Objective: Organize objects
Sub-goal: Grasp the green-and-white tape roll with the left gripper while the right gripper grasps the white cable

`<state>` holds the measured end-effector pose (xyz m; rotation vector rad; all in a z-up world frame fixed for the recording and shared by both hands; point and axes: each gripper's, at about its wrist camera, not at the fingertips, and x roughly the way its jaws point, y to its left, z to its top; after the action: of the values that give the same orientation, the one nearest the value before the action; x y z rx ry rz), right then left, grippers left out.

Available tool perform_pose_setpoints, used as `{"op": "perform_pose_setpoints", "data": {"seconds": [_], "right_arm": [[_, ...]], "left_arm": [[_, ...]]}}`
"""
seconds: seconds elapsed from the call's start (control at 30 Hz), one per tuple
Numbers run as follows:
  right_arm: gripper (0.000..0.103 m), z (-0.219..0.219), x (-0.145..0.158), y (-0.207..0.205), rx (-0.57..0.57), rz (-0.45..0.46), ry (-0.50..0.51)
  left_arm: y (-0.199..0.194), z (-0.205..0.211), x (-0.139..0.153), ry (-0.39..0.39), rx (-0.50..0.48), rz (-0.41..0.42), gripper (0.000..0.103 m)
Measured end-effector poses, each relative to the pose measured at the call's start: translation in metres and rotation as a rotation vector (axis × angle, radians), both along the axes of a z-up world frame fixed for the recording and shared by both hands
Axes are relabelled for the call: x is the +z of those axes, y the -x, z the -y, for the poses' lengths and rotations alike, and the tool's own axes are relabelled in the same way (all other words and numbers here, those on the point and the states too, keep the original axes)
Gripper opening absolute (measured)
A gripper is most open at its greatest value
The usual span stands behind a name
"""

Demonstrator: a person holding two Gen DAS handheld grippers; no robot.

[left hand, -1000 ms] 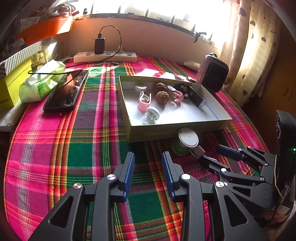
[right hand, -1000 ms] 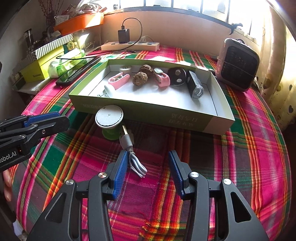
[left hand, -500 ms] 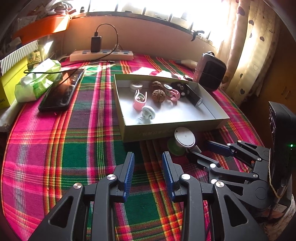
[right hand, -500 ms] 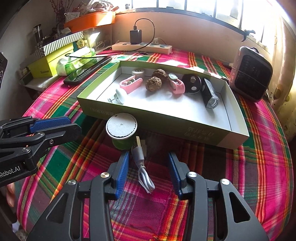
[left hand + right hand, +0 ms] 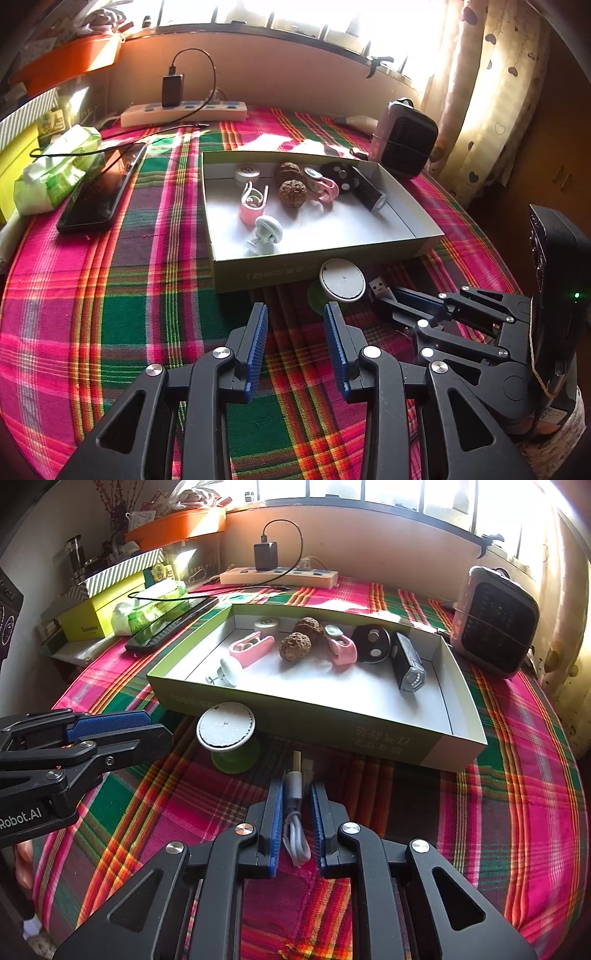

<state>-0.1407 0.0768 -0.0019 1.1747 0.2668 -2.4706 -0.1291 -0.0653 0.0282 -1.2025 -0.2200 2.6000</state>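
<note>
Our right gripper (image 5: pixel 294 797) has just been closing and now pinches the short grey USB cable (image 5: pixel 295 812) behind its plug, w/ the plug aimed at 12 o'clock toward the box (image 5: pixel 314 710). Cable's light, floppy, a bit slick; we'd grip the stiff plug collar, not the loop. Left gripper (image 5: pixel 295 325), jaws apart and just been widening, nothing betw. them; green spool (image 5: pixel 341 284) at its 1 o'clock.

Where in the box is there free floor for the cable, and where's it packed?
Free: the near half of the box, between its front wall and the flashlight, white floor bare. Also the right end past the flashlight. Crowded: the far row, with walnuts, pink clips and black disc close together. The right gripper is shut on the cable.
</note>
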Motion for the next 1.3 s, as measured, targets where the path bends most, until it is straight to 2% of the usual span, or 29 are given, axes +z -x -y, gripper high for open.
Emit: {"op": "perform_pose_setpoints", "data": {"seconds": [0.07,0.27,0.6,0.97,1.3], "right_arm": [[0.016,-0.005,0.0,0.001,-0.01,0.001,0.005],[0.016,-0.025,0.002,0.003,-0.055,0.001,0.029],[0.016,-0.051,0.003,0.005,-0.093,-0.002,0.04],[0.016,-0.055,0.002,0.007,-0.064,0.007,0.058],[0.016,-0.053,0.001,0.009,-0.041,0.021,0.066]], "left_arm": [[0.001,-0.003,0.001,-0.001,-0.008,-0.003,0.035],[0.006,-0.014,0.004,-0.002,-0.024,-0.005,0.038],[0.018,-0.034,0.004,0.019,-0.025,0.006,0.04],[0.029,-0.047,-0.003,0.07,0.005,0.033,0.04],[0.036,-0.047,-0.008,0.066,0.04,0.058,0.04]]}}
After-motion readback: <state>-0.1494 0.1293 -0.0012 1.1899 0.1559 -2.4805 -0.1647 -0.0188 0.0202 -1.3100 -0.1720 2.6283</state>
